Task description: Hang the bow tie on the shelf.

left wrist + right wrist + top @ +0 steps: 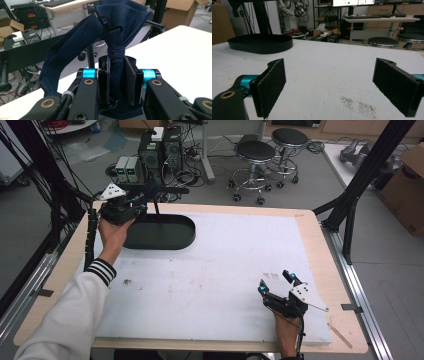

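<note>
At the upper left of the high view, the left claw (117, 82) is clenched on a dark blue cloth (100, 32) that looks soft and limp, so gripping a bunched fold suits it; the right claw (278, 282) rests released on the desk (225, 265).

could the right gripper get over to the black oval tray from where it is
Probably yes. The right gripper has its jaws open and nothing in them, and bare white table mat lies between it and the black oval tray. The left gripper, clamped on dark blue cloth, crowds the tray's far-left end.

Left hand-held gripper (117, 83) clamps navy cloth (75, 47) on hanger (107, 23).
</note>
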Demonstrator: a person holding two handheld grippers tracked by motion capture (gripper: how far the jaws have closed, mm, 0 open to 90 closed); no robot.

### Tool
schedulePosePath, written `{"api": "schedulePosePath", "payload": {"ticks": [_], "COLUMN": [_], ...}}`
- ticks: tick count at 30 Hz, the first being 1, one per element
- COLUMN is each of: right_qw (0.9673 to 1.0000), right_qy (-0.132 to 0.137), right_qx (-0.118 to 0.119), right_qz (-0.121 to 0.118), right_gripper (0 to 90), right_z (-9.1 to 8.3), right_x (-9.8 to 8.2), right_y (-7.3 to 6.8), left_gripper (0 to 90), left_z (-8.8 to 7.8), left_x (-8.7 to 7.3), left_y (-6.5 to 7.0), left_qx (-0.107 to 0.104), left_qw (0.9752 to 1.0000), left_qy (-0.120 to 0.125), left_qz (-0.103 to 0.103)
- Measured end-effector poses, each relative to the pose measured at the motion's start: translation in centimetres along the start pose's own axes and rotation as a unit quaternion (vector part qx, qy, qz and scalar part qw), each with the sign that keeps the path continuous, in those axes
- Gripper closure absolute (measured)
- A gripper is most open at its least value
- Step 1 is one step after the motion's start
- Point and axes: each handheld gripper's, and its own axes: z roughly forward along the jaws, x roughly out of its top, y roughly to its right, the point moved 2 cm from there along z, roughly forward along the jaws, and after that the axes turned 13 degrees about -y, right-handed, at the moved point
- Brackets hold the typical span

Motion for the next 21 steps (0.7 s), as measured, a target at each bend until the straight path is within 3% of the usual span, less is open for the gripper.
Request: {"api": "schedulePosePath", "payload": {"ticks": [4,12,14,21], "right_qw": [1.0,1.0,1.0,1.0], "right_qy": [0.0,0.003,0.003,0.003], "right_qx": [-0.001,-0.003,-0.003,-0.004], "right_qz": [-0.003,-0.004,-0.005,-0.004], "right_gripper": [10.4,10.4,10.4,10.4], "right_z": [0.0,-0.1,-0.1,-0.1], "right_x": [0.0,0.0,0.0,0.0], "right_y": [0.0,-0.1,-0.1,-0.1], "left_gripper": [75.1,75.1,75.1,75.1], "left_z": [0.3,1.7,1.9,2.3], "left_x": [0.0,-0.1,-0.2,-0.4], "left_y": [-0.1,-0.3,-0.5,-1.5], "left_qx": [0.008,0.003,0.001,0.015], "left_qw": [0.9997,0.9999,1.0,0.9996], "left_qy": [-0.012,-0.012,-0.007,-0.015], "left_qz": [0.019,0.008,-0.006,-0.017]}}
